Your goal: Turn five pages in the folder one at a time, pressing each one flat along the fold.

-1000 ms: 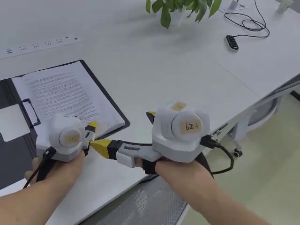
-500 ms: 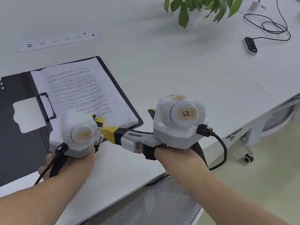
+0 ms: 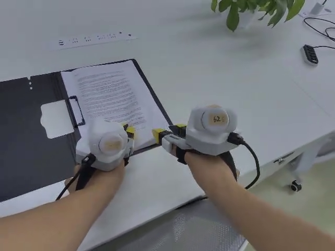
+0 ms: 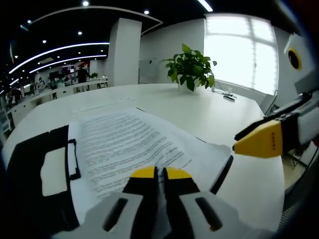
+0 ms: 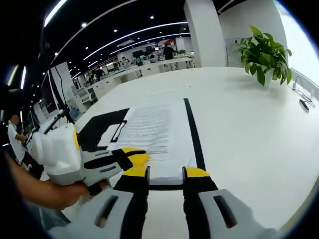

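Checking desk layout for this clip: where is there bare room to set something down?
Widest bare patch: white desk right of the folder, up to the plant and small black device. A narrower strip runs between folder and power strip. Crowded: the near edge, where left gripper and right gripper meet at the page corner.

bare table right of folder, free pass there, my right gripper crowds my left gripper, clip at fold, plant well back
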### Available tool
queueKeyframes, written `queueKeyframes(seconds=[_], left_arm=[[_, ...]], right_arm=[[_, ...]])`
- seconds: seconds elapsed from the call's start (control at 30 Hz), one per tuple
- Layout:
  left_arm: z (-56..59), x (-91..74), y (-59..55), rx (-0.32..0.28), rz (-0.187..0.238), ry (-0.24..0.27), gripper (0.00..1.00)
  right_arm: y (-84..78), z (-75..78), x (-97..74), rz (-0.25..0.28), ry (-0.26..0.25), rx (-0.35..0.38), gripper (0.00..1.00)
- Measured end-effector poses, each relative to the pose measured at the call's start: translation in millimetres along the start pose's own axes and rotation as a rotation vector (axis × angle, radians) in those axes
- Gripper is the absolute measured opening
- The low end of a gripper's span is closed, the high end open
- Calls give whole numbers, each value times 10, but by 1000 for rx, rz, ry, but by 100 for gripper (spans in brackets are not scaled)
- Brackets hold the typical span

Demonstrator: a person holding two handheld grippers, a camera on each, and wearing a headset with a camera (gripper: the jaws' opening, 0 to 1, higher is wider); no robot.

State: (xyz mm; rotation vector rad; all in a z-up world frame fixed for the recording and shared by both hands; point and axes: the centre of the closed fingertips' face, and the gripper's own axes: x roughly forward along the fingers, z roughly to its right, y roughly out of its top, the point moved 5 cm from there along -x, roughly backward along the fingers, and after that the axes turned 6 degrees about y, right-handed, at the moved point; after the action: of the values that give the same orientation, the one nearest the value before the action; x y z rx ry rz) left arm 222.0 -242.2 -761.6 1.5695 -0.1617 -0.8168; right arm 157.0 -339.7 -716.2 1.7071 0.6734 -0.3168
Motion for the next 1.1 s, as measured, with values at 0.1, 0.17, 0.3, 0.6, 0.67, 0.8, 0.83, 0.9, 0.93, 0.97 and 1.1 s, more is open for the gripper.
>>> queueKeyframes(seconds=[0.1,0.17,0.3,0.6,0.67,0.8,0.83,0.9,0.93,0.97,1.1], left_arm=[[-2,1,-1,-3,1,2,4],[-3,0,0,-6,1,3,4],[-4,0,1,-8,1,3,4],[-7,-1,-2,-23,-4,3,4],[-9,3,-3,-25,-6,3,4],[-10,2,1,-39,-12,4,3],[-10,2,3,-41,-14,5,3],[-14,0,5,-54,-19,6,3],[-15,-3,7,-61,-21,7,3],[-17,-5,9,-71,-24,8,3],[-18,-24,10,-95,-31,10,4]], right_arm=[[-41,68,67,-21,-5,29,26],[-52,92,97,-21,-7,35,25],[-99,129,174,-44,-6,56,22],[-109,224,225,-47,-31,92,9],[-111,242,222,-48,-39,96,5],[-118,268,213,-48,-46,108,0],[-125,271,210,-48,-44,116,0],[-129,267,203,-47,-42,135,0],[-123,267,201,-43,-42,141,0],[-116,264,190,-39,-42,148,0],[-93,229,152,-26,-27,175,0]])
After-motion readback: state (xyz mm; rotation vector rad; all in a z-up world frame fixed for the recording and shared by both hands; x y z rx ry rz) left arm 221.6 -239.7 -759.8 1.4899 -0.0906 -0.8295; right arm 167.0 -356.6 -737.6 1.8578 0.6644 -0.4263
